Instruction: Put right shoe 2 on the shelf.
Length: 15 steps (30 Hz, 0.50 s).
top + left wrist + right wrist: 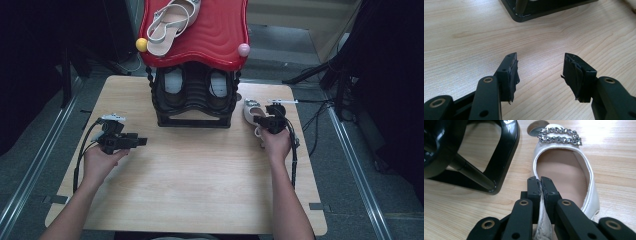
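High view first: right gripper [272,121] is sitting at centre right of the frame, clamping the near edge of a white shoe [251,111] that is lying on the wooden table [200,170], just right of the black shoe rack [195,97]. Left gripper [131,142] is hovering at centre left, well apart from the rack, holding nothing. A matching sandal [170,22] is resting on the red top shelf [215,35] at the upper middle.

Left gripper view: jaws are standing wide apart over bare wood — released, nothing btwn them. A corner of the rack's base [534,12] is showing at the top.

Right gripper view: jaws are pinching the shoe's side wall [541,220] at bottom centre, pads tight on the rim, w/ the jewelled buckle [560,136] at upper centre and the rack's foot [499,170] at upper left.

Judgement: the step looks like lifting the shoe toward the rack. To do it well, keep the pinch firm — the rim is thin and soft, so lift straight up before swinging left, clearing the rack's foot.

Hard to make out: the shoe's heel end is cut off below the jaws, and the rack's lower shelves are too dark to read.
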{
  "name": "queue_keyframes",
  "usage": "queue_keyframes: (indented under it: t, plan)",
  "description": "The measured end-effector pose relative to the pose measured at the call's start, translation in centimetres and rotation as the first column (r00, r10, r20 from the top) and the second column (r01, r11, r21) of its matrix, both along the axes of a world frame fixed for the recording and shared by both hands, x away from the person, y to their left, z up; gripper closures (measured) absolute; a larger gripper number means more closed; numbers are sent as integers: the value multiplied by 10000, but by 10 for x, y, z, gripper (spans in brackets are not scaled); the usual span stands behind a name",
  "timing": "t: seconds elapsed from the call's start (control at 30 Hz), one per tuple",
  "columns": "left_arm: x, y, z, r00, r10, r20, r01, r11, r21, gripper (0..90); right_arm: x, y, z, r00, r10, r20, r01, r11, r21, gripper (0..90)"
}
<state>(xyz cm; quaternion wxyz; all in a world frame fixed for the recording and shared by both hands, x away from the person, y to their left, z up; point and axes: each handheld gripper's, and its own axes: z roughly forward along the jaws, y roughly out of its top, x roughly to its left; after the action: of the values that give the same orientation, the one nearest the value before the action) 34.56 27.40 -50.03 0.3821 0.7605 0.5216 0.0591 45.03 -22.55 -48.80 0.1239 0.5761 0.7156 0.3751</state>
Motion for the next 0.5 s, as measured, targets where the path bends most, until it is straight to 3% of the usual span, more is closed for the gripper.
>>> queue_keyframes:
  t: [0.33,0.5]
  plan:
    - [0,0,0,10000,1,-8,-1,10000,-38,459,-2,-11,7,9998,-153,125,148,9992,363,884]
    - [0,0,0,10000,15,0,-15,10000,-47,458,-3,-13,16,9998,-178,130,174,9994,297,885]
